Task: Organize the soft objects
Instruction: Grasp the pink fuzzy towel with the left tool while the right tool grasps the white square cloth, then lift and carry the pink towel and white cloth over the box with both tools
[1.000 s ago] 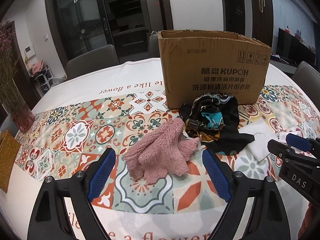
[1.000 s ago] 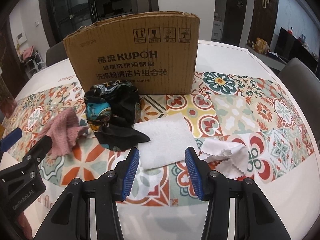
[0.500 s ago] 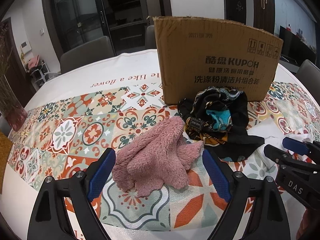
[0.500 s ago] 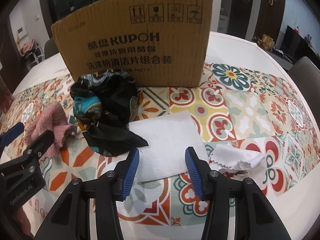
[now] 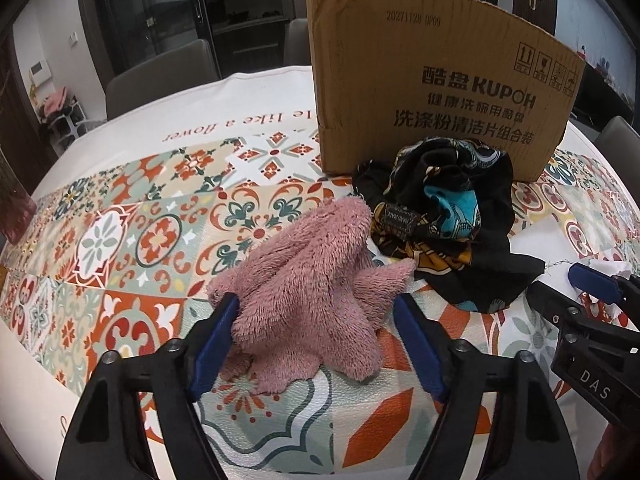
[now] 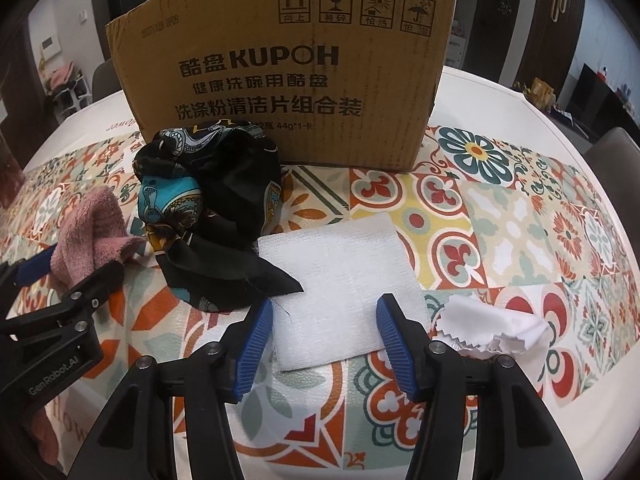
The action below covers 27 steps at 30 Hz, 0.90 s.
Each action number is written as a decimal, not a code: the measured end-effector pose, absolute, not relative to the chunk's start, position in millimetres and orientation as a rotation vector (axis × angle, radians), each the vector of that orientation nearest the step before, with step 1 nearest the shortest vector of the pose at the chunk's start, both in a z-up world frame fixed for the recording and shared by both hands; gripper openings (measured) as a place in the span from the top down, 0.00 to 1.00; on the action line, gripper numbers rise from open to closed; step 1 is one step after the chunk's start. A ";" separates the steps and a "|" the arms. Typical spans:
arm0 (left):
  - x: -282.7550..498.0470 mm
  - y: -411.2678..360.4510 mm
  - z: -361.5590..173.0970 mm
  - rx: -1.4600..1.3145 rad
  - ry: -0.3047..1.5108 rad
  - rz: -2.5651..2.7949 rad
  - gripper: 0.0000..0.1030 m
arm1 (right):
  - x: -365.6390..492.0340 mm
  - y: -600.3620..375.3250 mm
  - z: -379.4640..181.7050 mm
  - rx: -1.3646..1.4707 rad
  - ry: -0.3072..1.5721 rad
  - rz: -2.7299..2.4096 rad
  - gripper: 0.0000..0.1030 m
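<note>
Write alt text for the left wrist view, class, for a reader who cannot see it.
The open left hand-held gripper straddles a fluffy pink towel on a patterned tablecloth. Behind lie a black patterned scarf and a cardboard box; the right hand-held gripper shows at right.

Left black gripper with blue pads (image 5: 316, 320) spread wide, low and level; right black blue-padded gripper (image 6: 325, 324) likewise agape.

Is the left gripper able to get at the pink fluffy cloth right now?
Probably yes: the left gripper is open with its fingers either side of the pink fluffy cloth, nothing between them.
</note>
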State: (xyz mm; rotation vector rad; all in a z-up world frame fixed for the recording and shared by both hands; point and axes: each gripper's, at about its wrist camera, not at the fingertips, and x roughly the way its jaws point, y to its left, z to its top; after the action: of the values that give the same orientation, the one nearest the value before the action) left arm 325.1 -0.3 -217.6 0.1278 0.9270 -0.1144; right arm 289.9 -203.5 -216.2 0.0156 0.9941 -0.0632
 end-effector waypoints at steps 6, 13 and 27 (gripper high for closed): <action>325.7 -1.5 -218.3 0.122 0.936 -0.134 0.55 | 289.0 -204.5 -215.8 0.012 0.990 -0.068 0.52; 320.2 -5.7 -214.5 0.098 0.939 -0.169 0.77 | 289.9 -215.8 -211.7 0.052 0.998 -0.045 0.86; 296.8 -7.8 -187.9 0.035 0.918 -0.215 0.80 | 266.1 -217.5 -189.4 0.110 0.982 0.010 0.89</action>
State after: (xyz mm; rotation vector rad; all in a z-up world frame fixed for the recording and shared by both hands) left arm 296.8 -7.8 -187.9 0.0347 0.9178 -0.2154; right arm 266.1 -217.5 -189.4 0.1103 0.9815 0.0103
